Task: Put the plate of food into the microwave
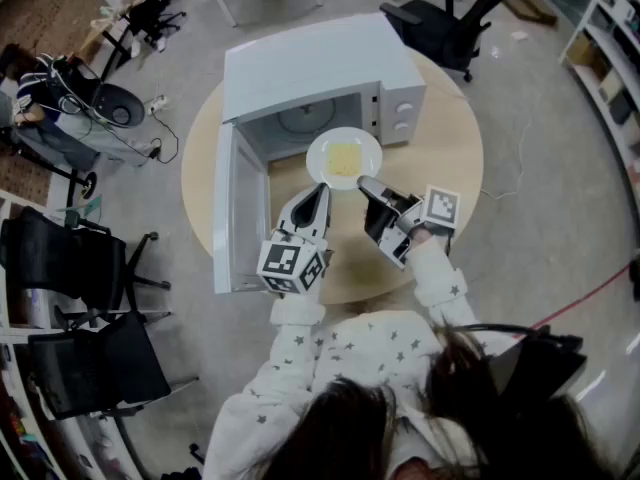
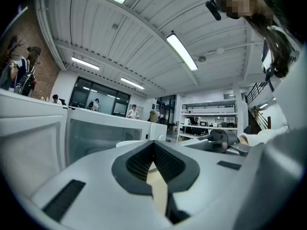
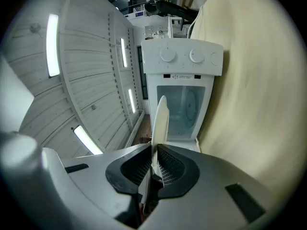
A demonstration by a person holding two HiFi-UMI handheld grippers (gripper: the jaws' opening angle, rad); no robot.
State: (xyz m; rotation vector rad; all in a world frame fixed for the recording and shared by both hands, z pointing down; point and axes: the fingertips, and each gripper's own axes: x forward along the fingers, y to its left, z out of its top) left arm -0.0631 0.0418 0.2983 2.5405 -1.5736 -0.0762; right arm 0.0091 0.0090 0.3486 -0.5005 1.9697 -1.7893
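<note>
Before the microwave [image 1: 310,63], right tongs [image 1: 367,183] clamp the plate [image 1: 324,148]; left tongs [image 1: 317,194] together, empty; food [image 1: 343,158] indistinct.

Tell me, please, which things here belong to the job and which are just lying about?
Job: plate of food; microwave; its open door; right gripper, shut on the plate's rim.
Lying about: office chairs; shelves; red cable.
</note>
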